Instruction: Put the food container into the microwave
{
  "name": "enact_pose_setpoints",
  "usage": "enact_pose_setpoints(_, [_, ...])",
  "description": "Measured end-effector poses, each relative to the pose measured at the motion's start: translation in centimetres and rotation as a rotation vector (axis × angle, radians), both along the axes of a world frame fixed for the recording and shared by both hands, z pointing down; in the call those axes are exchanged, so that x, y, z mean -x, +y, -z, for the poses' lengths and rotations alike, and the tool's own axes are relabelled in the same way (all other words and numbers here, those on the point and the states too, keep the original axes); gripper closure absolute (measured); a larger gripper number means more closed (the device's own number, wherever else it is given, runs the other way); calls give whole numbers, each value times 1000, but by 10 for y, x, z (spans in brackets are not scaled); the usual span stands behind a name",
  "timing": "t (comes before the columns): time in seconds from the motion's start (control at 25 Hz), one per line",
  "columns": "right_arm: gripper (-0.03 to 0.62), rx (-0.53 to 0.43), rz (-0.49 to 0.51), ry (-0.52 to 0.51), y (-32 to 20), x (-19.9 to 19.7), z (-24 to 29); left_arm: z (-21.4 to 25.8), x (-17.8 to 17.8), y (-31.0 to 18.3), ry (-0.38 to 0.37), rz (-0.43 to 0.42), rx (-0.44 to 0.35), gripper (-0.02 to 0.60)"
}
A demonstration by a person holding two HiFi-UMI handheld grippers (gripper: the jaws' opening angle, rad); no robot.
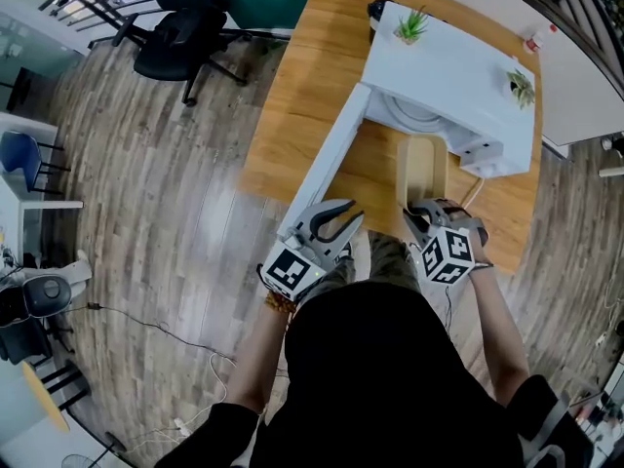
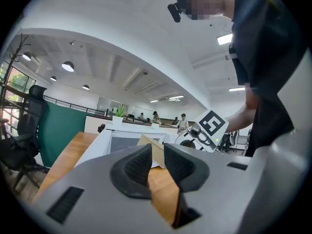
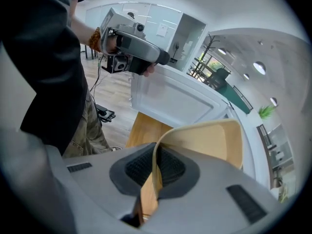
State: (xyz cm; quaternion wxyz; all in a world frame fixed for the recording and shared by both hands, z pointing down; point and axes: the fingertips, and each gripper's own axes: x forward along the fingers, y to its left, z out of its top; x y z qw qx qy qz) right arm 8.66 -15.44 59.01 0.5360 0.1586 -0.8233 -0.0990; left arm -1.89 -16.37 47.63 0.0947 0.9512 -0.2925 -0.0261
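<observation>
The tan, shallow, round-cornered food container (image 1: 421,169) has a thin, upturned rim and an empty inside. It sits just in front of the open mouth of the white box-shaped microwave (image 1: 458,76), its long side pointing in. Whether it rests on the wood I cannot tell. The right gripper (image 1: 426,213) has its fingers pinched on the container's near rim. The left gripper (image 1: 336,224) is beside the swung-out white microwave door (image 1: 327,164), its fingers slightly spread with nothing between them. Two small green potted plants (image 1: 411,25) stand on the microwave. The light wooden bench (image 1: 302,86) stands on a grey plank floor (image 1: 156,193), with a black office chair (image 1: 180,42) well apart.
</observation>
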Motion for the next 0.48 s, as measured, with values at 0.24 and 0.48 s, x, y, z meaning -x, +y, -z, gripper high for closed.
enact_pose_setpoints(0.24, [579, 9, 49, 44, 0, 0, -14, 6, -1, 5, 8, -24, -22, 486])
enact_pose_setpoints(0.48, [579, 4, 83, 61, -4, 3, -23, 1, -2, 23, -22, -128, -11, 486])
